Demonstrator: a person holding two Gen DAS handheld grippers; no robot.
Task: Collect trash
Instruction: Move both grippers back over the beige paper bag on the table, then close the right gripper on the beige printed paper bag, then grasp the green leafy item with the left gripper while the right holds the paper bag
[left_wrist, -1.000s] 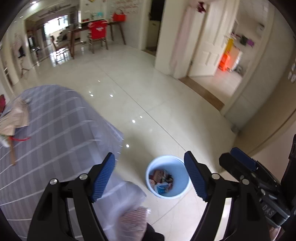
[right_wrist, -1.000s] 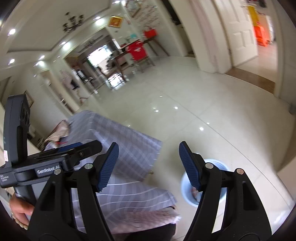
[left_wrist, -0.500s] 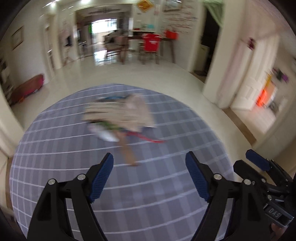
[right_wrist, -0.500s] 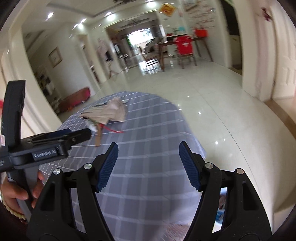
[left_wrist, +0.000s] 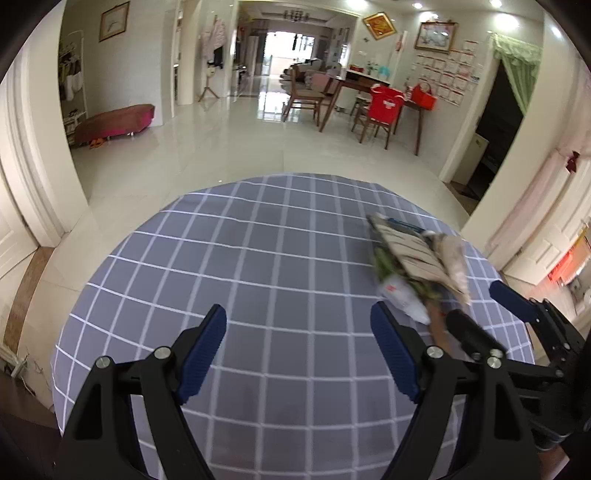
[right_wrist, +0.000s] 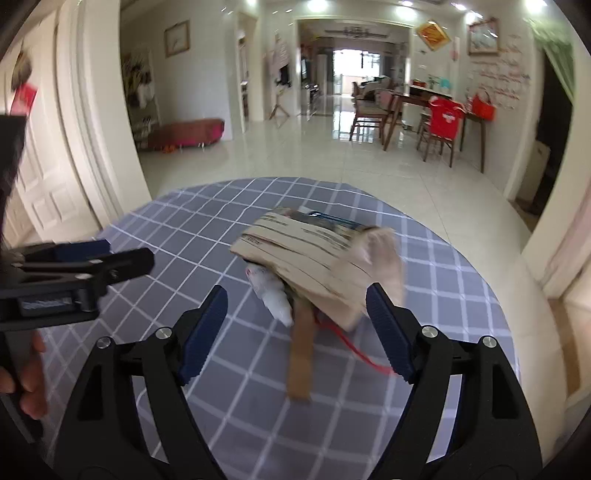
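Glossy tiled hall, round table (left_wrist: 258, 258) under a grey cloth with a white grid.

One heap of trash (right_wrist: 314, 266) lies on the cloth: ribbed brown cardboard, crumpled white paper, a flat tan strip, a thin red cord. Your right gripper (right_wrist: 295, 325) has just been opening, its two ridged blue pads wide before the heap, nothing between them. Your left gripper (left_wrist: 299, 354) stands wide too, over bare cloth, with the trash to its right.

Grey tablecloth (right_wrist: 177, 236) with white grid lines fills your view; at twelve o'clock, tan cardboard (right_wrist: 306, 258) with dark stripes, a red string (right_wrist: 354, 350) beneath. Your pads (right_wrist: 201, 334) are blue.
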